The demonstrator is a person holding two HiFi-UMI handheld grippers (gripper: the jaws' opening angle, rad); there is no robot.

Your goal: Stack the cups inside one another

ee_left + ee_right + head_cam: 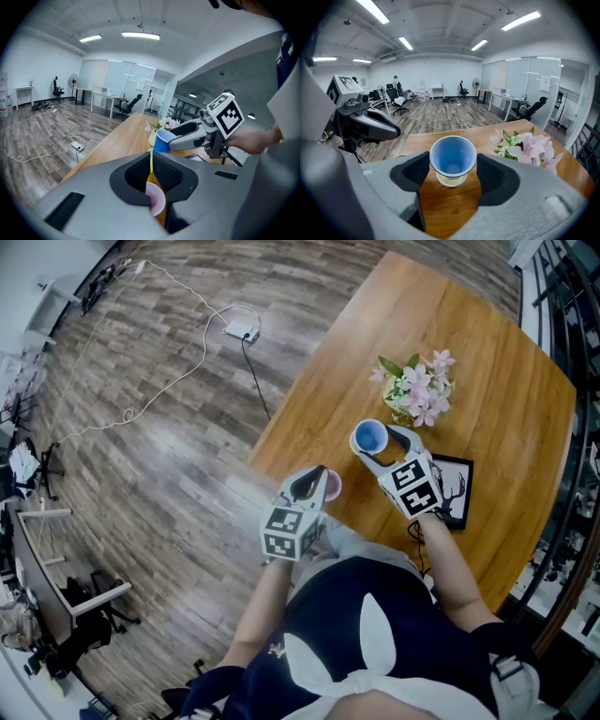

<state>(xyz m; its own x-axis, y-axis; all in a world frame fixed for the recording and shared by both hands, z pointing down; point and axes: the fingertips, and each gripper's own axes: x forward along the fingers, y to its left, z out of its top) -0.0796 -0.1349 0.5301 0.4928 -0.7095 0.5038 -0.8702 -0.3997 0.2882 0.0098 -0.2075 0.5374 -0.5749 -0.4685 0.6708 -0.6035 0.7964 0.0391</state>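
My right gripper [382, 448] is shut on a blue cup [369, 438], one jaw on each side of its wall. In the right gripper view the blue cup [453, 158] hangs upright just over a pale yellow cup [451, 179] that stands on the wooden table [450, 211]. My left gripper [314, 486] is near the table's front-left edge, shut on the wall of a pink cup [331, 486]. The pink cup's rim [156, 199] sticks out of the narrow slit between the left jaws. From the left gripper view the blue cup [162, 140] is ahead, in the other gripper.
A vase of pink flowers [417, 390] stands just beyond the blue cup. A black picture frame [459, 491] lies to the right of my right gripper. The table edge [281, 427] runs diagonally at left, above a floor with a cable and adapter [242, 331].
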